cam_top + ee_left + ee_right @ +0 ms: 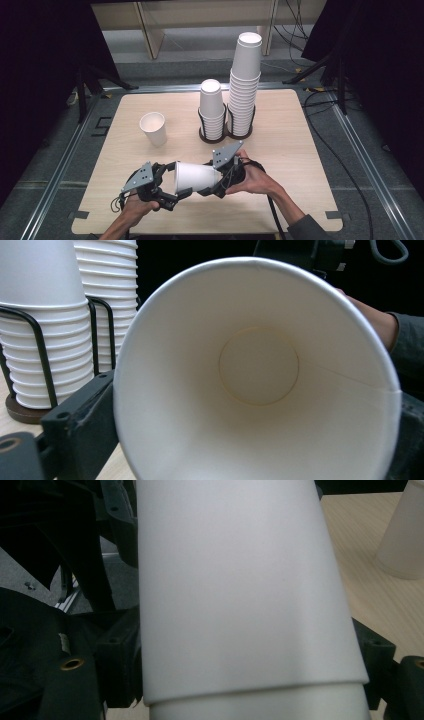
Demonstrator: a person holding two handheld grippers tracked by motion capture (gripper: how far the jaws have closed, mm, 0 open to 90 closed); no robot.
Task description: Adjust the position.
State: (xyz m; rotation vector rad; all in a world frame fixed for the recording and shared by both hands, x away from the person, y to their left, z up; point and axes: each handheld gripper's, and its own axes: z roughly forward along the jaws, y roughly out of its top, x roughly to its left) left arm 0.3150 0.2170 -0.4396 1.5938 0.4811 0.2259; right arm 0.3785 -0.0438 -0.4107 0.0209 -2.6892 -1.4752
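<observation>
A: Start big. What carries it all?

B: A pale wood-grain bench [295, 150] with rounded corners. At its far middle stands a dark wire rack [226, 131] with two columns of nested white paper cups: the tall stack [245, 85] on the right, the short stack [211, 110] beside it on the left. A single cup [153, 128] stands upright, mouth up, well to the left of the rack.

A: And the cup in hand?

B: A white paper cup [196, 178] lies on its side in the air above the near edge of the bench, between both grippers. Its long axis runs level, left to right; the wide mouth points toward the left gripper [167, 192], the narrow base toward the right gripper [220, 186].

A: How do the fingers stand?

B: The left fingers [80, 432] bracket the rim on both sides, spread about as wide as the mouth; whether they press on it I cannot tell. The right fingers [117, 660] sit against both flanks of the cup's body, gripping it.

A: Any print?

B: None readable. Smooth, matte, tapered wall, a rolled rim, a round bottom disc and one side seam inside.
</observation>
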